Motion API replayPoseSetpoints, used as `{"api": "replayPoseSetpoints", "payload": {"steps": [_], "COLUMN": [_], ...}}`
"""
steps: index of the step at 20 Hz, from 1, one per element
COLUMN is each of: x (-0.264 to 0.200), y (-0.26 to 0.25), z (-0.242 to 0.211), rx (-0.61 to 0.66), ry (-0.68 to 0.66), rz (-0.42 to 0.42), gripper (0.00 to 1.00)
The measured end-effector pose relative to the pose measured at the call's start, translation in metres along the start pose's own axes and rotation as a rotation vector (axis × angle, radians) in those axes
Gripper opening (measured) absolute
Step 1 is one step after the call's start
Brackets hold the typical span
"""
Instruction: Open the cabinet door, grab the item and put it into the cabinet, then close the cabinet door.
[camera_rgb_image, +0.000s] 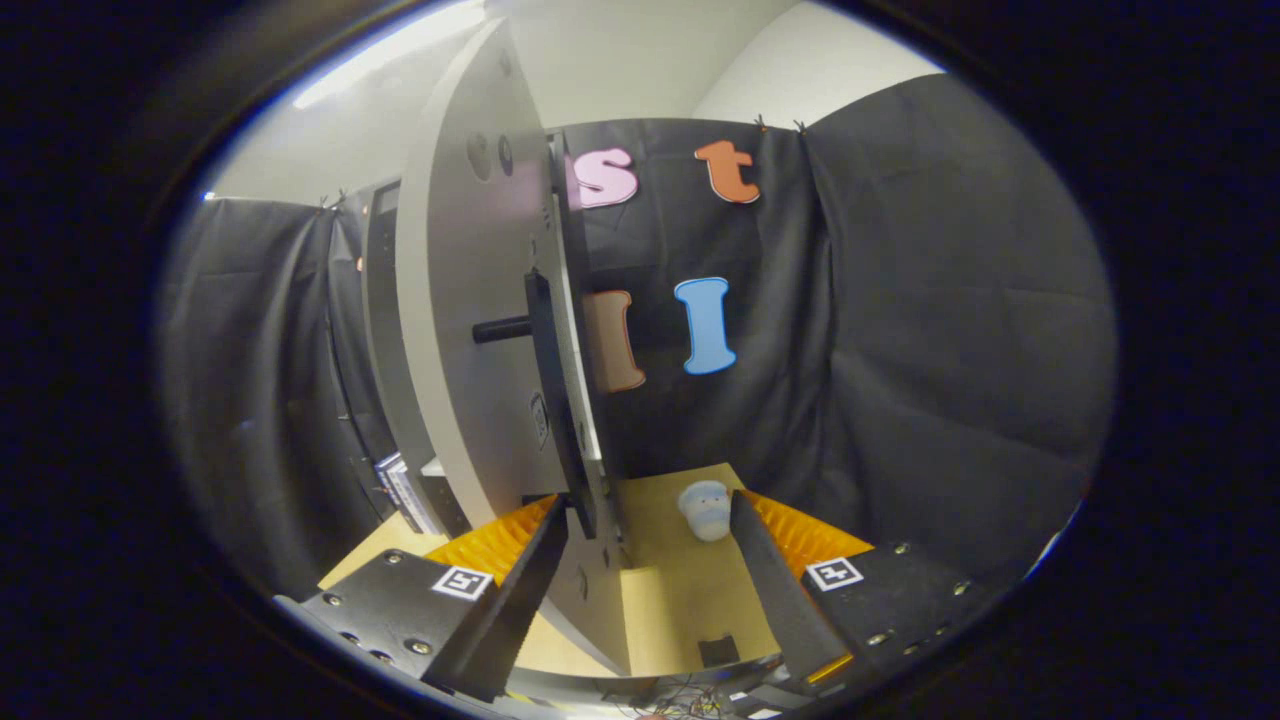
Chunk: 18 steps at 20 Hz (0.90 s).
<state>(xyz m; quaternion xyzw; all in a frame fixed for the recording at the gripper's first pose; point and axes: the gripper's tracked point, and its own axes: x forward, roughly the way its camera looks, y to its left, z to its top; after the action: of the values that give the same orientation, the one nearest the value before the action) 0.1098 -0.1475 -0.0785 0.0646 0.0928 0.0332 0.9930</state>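
The cabinet door (470, 300) stood swung out toward the camera, seen nearly edge-on, so that its pale grey face curved up from just ahead of the fingers to the top of the scene. A dark handle (540, 340) ran along the door's edge, with a short dark peg joining it to the pale face. Behind the door, on its far side, part of the cabinet (385, 330) showed as a grey frame with a shelf edge low down.

The hand-held gripper (650, 535) was spread wide and held nothing. Its left finger lay right at the lower edge of the door, though whether it touched the door could not be told; its right finger stood apart on the other side. The door's bottom corner sat between the two fingers, nearer the left one.

The item (705, 510), a small rounded pale-blue and white object, rested on the tan desk (670, 600) just ahead of the fingers, close beside the tip of the right finger and to the right of the door. It was outside the cabinet. What kind of object it was could not be made out.
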Motion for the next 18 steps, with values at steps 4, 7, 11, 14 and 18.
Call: {"api": "replayPoseSetpoints", "payload": {"steps": [4, 7, 11, 14, 18], "x": [0.001, 0.002, 0.006, 0.01, 0.019], "y": [0.027, 0.049, 0.079, 0.104, 0.141], "z": [-0.005, -0.009, -0.012, -0.013, -0.018], "rx": [0.014, 0.043, 0.041, 0.029, 0.02], "ry": [0.007, 0.024, 0.027, 0.031, 0.035], "rz": [0.084, 0.154, 0.219, 0.27, 0.332], "gripper": [0.98, 0.98, 0.98, 0.98, 0.98]}}
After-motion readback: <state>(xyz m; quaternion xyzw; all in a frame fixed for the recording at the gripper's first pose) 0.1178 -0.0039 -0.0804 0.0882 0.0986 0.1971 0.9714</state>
